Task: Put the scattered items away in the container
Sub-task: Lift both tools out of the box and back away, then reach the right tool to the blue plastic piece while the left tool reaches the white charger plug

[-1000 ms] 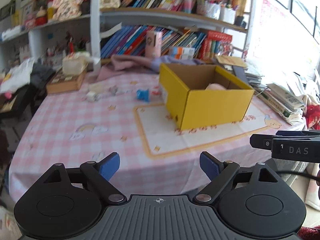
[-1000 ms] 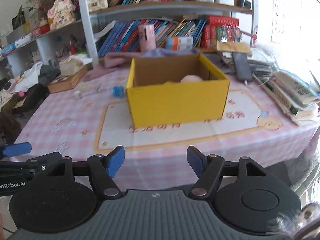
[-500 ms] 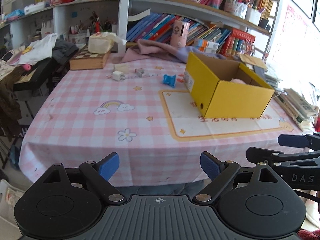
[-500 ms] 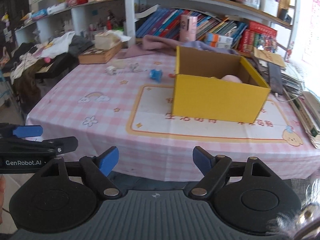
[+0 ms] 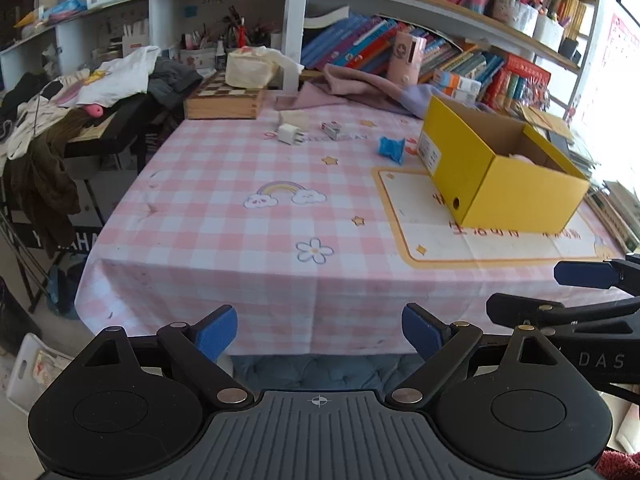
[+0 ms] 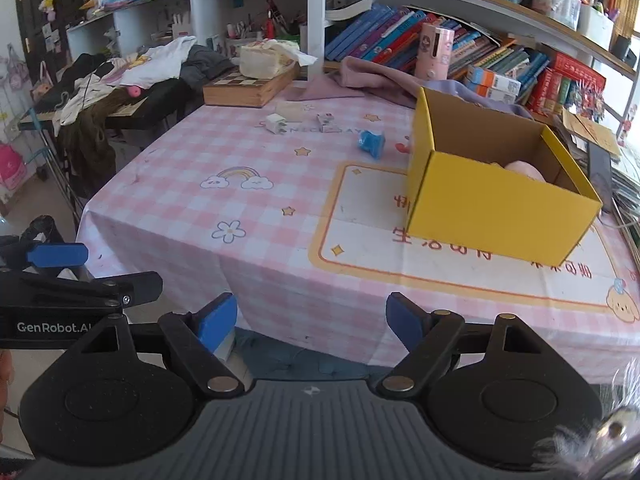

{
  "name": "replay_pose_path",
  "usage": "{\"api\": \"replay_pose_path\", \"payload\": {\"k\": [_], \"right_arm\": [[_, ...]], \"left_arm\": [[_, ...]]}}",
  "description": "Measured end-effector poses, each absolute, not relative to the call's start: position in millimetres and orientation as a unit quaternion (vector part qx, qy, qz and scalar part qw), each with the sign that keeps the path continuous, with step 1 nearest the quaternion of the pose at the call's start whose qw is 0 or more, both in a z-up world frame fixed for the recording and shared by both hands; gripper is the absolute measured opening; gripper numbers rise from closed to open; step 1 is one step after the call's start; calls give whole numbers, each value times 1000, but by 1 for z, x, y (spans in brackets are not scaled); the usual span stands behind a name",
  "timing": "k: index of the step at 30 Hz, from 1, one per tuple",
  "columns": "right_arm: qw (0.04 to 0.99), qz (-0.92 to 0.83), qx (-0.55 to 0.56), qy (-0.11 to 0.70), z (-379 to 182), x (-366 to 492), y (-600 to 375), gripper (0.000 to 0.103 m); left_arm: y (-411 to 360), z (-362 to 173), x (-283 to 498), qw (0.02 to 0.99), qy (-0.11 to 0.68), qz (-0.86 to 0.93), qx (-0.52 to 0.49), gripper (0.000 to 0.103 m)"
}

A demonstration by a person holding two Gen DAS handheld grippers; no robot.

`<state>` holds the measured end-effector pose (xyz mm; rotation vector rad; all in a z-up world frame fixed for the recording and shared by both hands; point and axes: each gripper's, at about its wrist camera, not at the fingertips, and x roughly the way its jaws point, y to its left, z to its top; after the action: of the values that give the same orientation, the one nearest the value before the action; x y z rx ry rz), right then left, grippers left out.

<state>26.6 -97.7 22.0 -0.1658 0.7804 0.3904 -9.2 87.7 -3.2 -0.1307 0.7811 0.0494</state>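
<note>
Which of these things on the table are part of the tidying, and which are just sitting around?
For the job:
yellow box
blue toy
white plug
small grey-white block
pink item in the box

Probably just lying about:
chessboard case
pink cloth
books on the shelf

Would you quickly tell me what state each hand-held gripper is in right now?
Left hand-held gripper: open, holding nothing.
Right hand-held gripper: open, holding nothing; its jaws have just been opening.
</note>
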Motion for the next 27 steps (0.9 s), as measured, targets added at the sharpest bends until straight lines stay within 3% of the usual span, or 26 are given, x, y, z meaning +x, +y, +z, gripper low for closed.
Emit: {"api": "replay_pose_path", "payload": {"k": [13, 27], "right_arm": [[900, 196, -58, 385, 9, 73, -82, 81], [903, 182, -71, 384, -4, 165, -67, 80]], "left_arm": [[103, -13, 24, 916, 397, 38, -47, 92], [110, -20, 113, 916, 399, 41, -24, 92]]}}
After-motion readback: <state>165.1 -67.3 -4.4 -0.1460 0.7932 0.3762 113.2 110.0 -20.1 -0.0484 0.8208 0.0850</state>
